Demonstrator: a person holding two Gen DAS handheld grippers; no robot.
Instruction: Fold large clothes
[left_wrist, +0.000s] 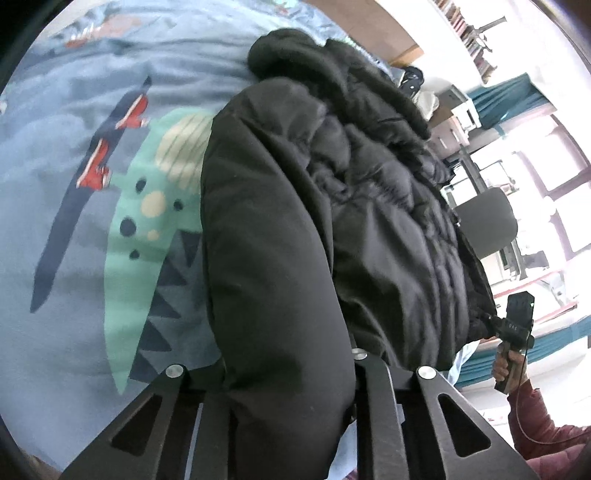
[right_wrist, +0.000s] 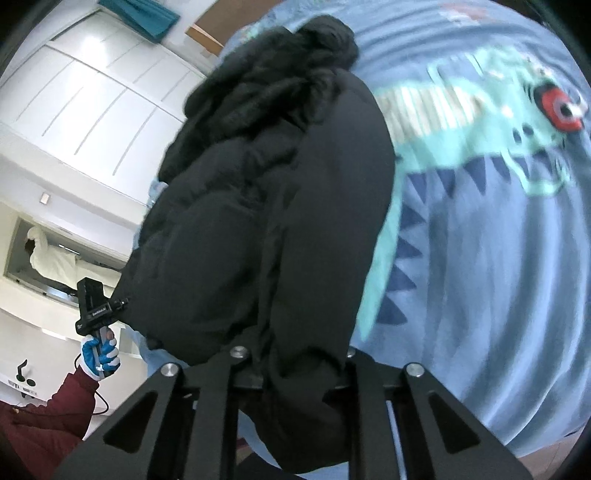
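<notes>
Black padded jacket (left_wrist: 332, 206) lies on a dinosaur-print bedspread (left_wrist: 74, 192), its near hem bunched in both tools: the left gripper (left_wrist: 291, 373) and right gripper (right_wrist: 295, 362) each pinch a fold of it. Ahead, the body and hood stretch away. Lifting both corners level and together should carry the hem cleanly toward the hood.

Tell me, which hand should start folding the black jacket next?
Neither clearly wins: the left tool and right tool are both shut on the black puffer jacket, at its edge, so they'd probably lift it together.
</notes>
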